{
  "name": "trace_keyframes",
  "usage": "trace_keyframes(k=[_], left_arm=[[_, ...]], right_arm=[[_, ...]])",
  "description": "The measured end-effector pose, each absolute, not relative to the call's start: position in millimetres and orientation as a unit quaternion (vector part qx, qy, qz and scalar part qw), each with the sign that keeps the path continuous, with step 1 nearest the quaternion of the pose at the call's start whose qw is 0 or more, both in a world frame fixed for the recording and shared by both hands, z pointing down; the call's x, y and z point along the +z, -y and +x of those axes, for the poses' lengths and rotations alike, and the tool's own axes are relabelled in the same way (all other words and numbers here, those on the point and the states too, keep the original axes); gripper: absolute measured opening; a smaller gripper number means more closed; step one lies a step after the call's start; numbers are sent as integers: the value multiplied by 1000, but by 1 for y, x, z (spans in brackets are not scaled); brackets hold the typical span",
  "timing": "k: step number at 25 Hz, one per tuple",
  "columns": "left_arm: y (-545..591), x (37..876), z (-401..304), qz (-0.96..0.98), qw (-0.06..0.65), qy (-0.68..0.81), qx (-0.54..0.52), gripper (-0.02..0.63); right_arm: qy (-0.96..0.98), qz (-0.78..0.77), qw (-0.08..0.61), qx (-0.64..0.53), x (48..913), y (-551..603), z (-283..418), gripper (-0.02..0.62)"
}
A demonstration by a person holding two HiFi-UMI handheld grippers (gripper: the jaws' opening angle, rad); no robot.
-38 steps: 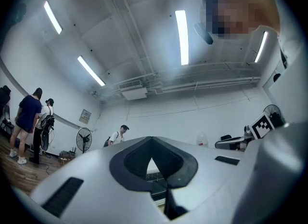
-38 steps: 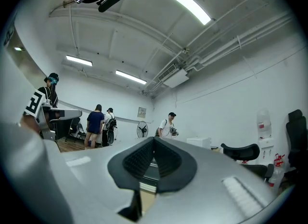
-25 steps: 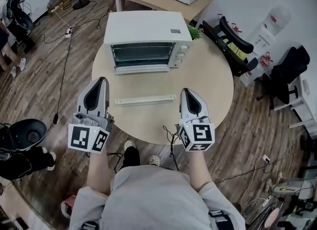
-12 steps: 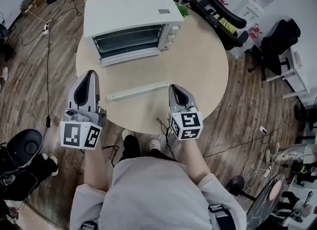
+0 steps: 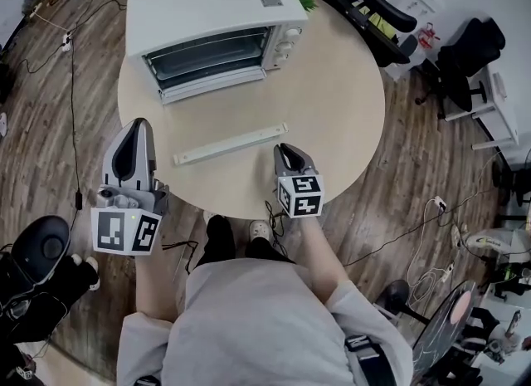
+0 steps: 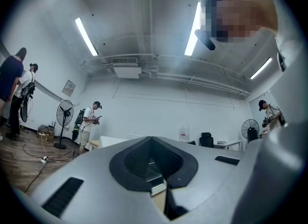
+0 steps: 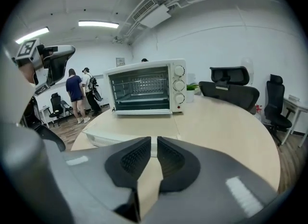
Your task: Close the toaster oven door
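Observation:
A white toaster oven stands at the far side of a round beige table; its front is open and shows the wire rack. A long white bar, seemingly the handle of the lowered glass door, lies level in front of it, and shows low at the left in the right gripper view. My left gripper hovers at the table's near left edge, its tips together and empty. My right gripper points at the bar's right end; its jaws have just been opening and stand slightly apart, nothing between them.
Black office chairs stand beyond the table at the right. Cables run over the wooden floor. A black round device sits at the lower left. Several people stand at the room's far side.
Both grippers have sunk and drawn back toward the table's near edge, the right one farther down. The right jaws, together a moment ago, now stand slightly apart.

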State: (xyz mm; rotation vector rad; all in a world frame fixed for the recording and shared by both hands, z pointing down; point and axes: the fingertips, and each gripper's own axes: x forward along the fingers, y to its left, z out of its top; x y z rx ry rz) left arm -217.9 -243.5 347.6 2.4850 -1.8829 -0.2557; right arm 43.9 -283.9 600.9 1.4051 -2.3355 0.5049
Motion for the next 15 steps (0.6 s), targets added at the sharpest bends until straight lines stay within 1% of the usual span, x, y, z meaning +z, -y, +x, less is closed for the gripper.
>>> trace_keyframes(k=[7,15], left_arm=[[246,355,-228,788,10,611,-72,6],[248,358,-243,776,14,628,-60,6]], right_arm=[[805,512,203,222,647,305,53,94],[792,515,212,248,671,327,53,109]])
